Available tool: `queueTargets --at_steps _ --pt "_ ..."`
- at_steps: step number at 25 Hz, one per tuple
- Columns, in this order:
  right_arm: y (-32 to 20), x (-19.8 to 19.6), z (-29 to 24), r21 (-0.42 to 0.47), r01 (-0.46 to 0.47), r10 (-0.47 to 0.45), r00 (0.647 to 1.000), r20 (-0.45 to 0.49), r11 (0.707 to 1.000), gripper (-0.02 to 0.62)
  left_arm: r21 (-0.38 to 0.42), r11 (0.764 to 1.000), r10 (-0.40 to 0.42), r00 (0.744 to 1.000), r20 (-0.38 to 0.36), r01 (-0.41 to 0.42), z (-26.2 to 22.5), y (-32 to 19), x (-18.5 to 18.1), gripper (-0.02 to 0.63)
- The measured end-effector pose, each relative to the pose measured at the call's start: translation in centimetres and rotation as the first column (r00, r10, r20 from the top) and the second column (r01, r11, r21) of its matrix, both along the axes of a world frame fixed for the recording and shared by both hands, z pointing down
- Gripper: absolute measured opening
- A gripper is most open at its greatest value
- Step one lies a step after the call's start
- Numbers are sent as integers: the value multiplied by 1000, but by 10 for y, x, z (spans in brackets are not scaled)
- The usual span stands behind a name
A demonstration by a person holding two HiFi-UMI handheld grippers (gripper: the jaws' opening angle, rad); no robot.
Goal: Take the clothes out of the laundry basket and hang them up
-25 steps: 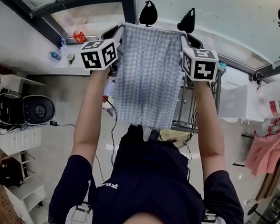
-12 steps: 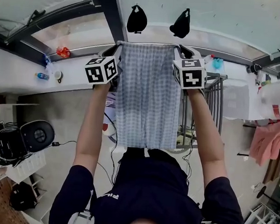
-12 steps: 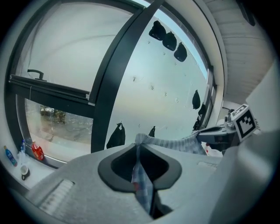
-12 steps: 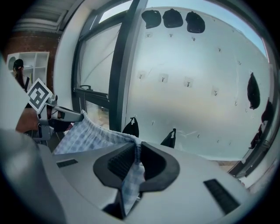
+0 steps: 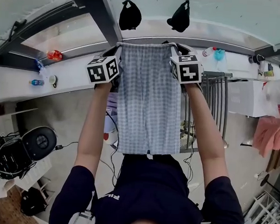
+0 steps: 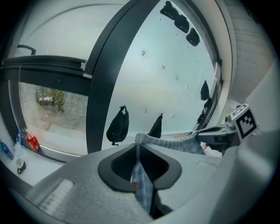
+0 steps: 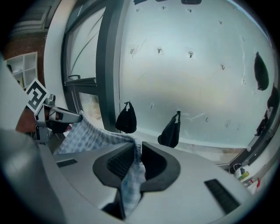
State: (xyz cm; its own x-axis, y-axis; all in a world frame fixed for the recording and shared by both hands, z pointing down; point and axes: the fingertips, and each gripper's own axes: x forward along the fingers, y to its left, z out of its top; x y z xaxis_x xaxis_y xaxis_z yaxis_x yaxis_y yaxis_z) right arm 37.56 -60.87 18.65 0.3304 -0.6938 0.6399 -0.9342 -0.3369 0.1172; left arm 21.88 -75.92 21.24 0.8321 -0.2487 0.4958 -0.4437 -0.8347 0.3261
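Note:
A blue-and-white checked garment (image 5: 148,100) hangs stretched by its waistband between my two grippers, in front of the person's chest. My left gripper (image 5: 116,47) is shut on the band's left corner, and my right gripper (image 5: 175,48) is shut on the right corner. In the left gripper view the fabric (image 6: 142,175) is pinched between the jaws of my left gripper (image 6: 139,151), and the band runs across to the right gripper (image 6: 218,131). In the right gripper view the cloth (image 7: 87,131) is clamped in my right gripper (image 7: 136,153). No laundry basket is in view.
Two black bags (image 5: 130,15) (image 5: 179,16) hang on the frosted window ahead. A dark window post (image 5: 97,8) rises at the left. Small bottles stand on the sill (image 5: 53,55). A metal rack (image 5: 217,105) stands to the right, with a pink garment (image 5: 267,135) beyond it.
Both grippers have come down together with the garment still stretched between them. The window sill and rack now sit higher behind the hands.

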Motion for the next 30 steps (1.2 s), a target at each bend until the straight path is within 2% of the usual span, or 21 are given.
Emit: queueTargets --at_steps 4,7,9,11,12,13,14,15,22,27,30 --pt "1 2 55 -71 -15 20 998 58 997 66 -60 998 1 996 87 4 52 3 -1 41" --pt "3 7 95 -146 -29 40 996 79 989 68 -93 996 5 993 121 7 86 4 4 41" --pt "8 8 117 -185 -39 58 993 99 982 105 -102 995 7 988 156 9 106 5 5 41" --pt "11 9 134 -210 -48 78 988 135 977 180 -126 992 39 979 199 -14 119 10 5 49" --pt "12 11 137 -218 -54 88 985 145 974 200 -150 988 63 976 211 -31 124 13 5 92" --pt "14 13 137 -223 -63 98 984 147 973 207 -173 984 84 972 219 -47 127 17 6 165" --pt "16 14 136 -221 -73 107 983 149 973 215 -188 981 97 969 226 -55 130 20 5 206" --pt "18 15 135 -214 -81 116 981 156 973 231 -194 979 101 968 230 -56 132 21 3 219" --pt "32 6 126 -152 -97 129 967 220 984 264 -208 978 51 977 209 -7 128 26 -12 238" --pt "52 -27 99 -66 -64 80 958 275 996 279 -190 982 46 983 179 -11 106 48 -21 238" --pt "75 -48 76 -9 -44 45 955 293 999 284 -184 983 32 990 135 -7 82 73 -29 244"
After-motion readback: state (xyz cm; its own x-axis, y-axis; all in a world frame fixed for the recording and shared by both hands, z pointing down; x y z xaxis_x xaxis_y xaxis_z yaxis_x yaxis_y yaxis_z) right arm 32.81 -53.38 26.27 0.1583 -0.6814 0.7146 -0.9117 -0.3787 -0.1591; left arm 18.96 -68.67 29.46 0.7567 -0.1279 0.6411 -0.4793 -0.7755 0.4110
